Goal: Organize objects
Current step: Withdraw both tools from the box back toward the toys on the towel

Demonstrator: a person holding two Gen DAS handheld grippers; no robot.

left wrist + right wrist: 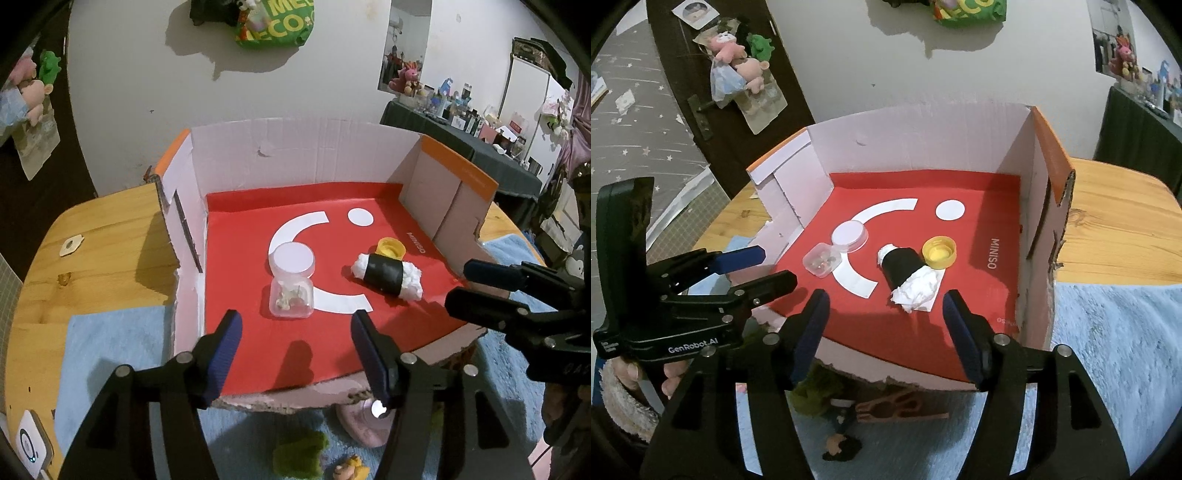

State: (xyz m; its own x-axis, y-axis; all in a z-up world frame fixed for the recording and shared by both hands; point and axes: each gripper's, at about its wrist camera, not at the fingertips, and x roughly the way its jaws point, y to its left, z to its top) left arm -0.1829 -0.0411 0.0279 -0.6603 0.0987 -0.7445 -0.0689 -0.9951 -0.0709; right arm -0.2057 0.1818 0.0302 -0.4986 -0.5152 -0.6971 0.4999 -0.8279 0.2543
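An open cardboard box (295,147) with a red liner stands on the table. Inside lie a small clear jar (291,299) with a round white lid, a white cotton roll with a black band (386,277), and a yellow cap (391,249) just behind the roll. My left gripper (295,347) hovers open over the box's near edge, in line with the jar, nothing between its fingers. My right gripper (886,321) is open too and empty, just short of the roll (908,275). Each gripper shows in the other's view: right gripper (460,286), left gripper (775,267).
The box sits on a wooden table (110,240) partly covered by a blue towel (1115,350). In front of the box lie a green plush (301,456), a small figurine (842,443), a pink object (364,421) and a brown cut-out (897,408). A white device (31,443) lies at the near left.
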